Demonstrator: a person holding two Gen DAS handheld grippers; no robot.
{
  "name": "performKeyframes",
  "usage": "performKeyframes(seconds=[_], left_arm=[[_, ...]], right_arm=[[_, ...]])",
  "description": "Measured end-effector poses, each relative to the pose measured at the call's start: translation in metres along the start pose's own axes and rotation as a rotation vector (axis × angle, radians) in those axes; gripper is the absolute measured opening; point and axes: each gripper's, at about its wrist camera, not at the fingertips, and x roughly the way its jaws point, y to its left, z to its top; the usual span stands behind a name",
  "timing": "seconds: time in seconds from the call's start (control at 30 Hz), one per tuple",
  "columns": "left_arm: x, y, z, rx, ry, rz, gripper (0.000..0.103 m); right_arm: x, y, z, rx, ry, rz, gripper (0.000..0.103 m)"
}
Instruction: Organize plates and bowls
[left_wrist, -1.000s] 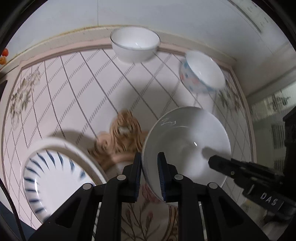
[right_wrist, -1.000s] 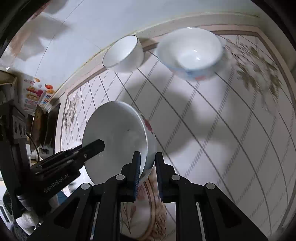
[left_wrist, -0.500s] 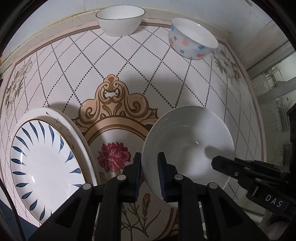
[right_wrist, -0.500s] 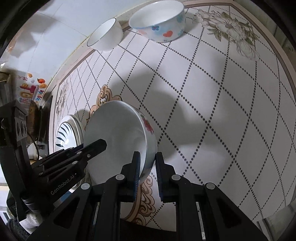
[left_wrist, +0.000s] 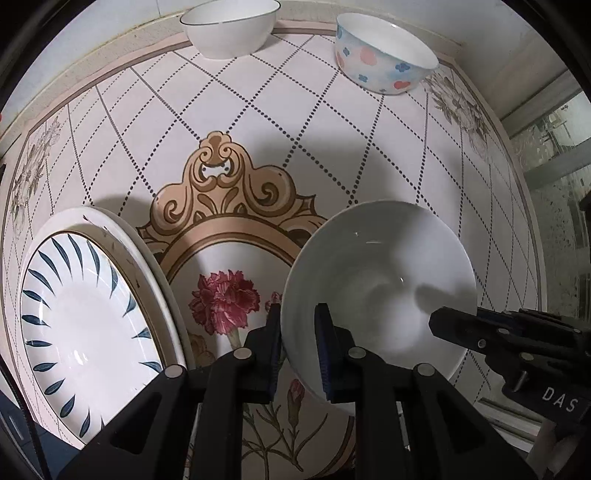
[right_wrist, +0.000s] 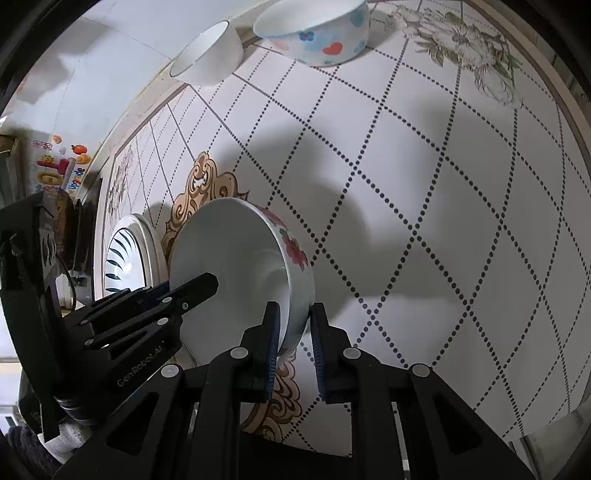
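Left hand-held gripper (left_wrist: 297, 345) and right hand-held gripper (right_wrist: 293, 345) each pinch opposite rims of the bowl (left_wrist: 376, 280), steadying it above the tabletop (left_wrist: 258, 129) for stacking.

wrist views, close, sharing bowl (left_wrist: 380, 280)

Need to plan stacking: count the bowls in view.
3: a flowered bowl gripped by both the left gripper and right gripper; a white bowl and a pastel bowl by the far wall.

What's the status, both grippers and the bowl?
Left gripper and right gripper both clamp the flowered bowl's rim. Bowl tilted above the table. Nothing in the way.
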Motion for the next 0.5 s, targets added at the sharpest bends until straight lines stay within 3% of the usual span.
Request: performKeyframes(seconds=[0.13, 0.3, 0.37, 0.43, 0.5], left_arm=[[-0.010, 0.004, 0.001, -0.016, 0.009, 0.016, 0.015], [-0.068, 0.015, 0.017, -0.074, -0.049, -0.050, 0.020], [-0.083, 0.016, 0.035, -0.091, -0.083, -0.076, 0.041], [-0.090, 0.016, 0.068, -0.111, -0.120, -0.107, 0.058], [-0.088, 0.016, 0.096, -0.131, -0.158, -0.095, 0.058]], right_arm=[[0.000, -0.006, 0.004, 0.017, 0.036, 0.028, 0.021], [-0.034, -0.016, 0.023, 0.035, 0.011, 0.073, 0.022], [-0.050, -0.022, 0.038, 0.042, -0.020, 0.077, 0.030], [-0.065, -0.032, 0.064, 0.065, -0.065, 0.080, 0.057], [-0.073, -0.043, 0.092, 0.094, -0.113, 0.080, 0.061]])
